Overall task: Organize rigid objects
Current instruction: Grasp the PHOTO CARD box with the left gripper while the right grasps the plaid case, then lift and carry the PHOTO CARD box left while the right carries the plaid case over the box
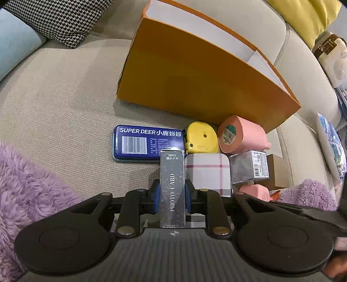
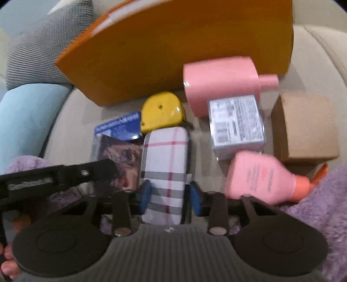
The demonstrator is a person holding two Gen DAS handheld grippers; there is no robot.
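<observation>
My left gripper (image 1: 172,193) is shut on a dark grey box marked PHOTO CARD (image 1: 172,173), which stands upright between the blue pads. From the right wrist view the same box (image 2: 119,160) shows a printed portrait on its face. My right gripper (image 2: 171,197) is shut on a white plaid case (image 2: 166,164) just to the right of it, one pad against each long side; this view is blurred. Behind them on the beige sofa lie a blue SUPER DEER tin (image 1: 147,142), a yellow tape measure (image 1: 201,136) and a pink bottle (image 1: 243,134).
A large orange box (image 1: 195,76) stands behind the row. To the right are a clear labelled box (image 2: 236,125), a brown carton (image 2: 303,128) and a pink lotion bottle (image 2: 260,175). A purple fluffy blanket (image 1: 26,184) flanks both sides. Cushions (image 1: 60,19) lie at the far left.
</observation>
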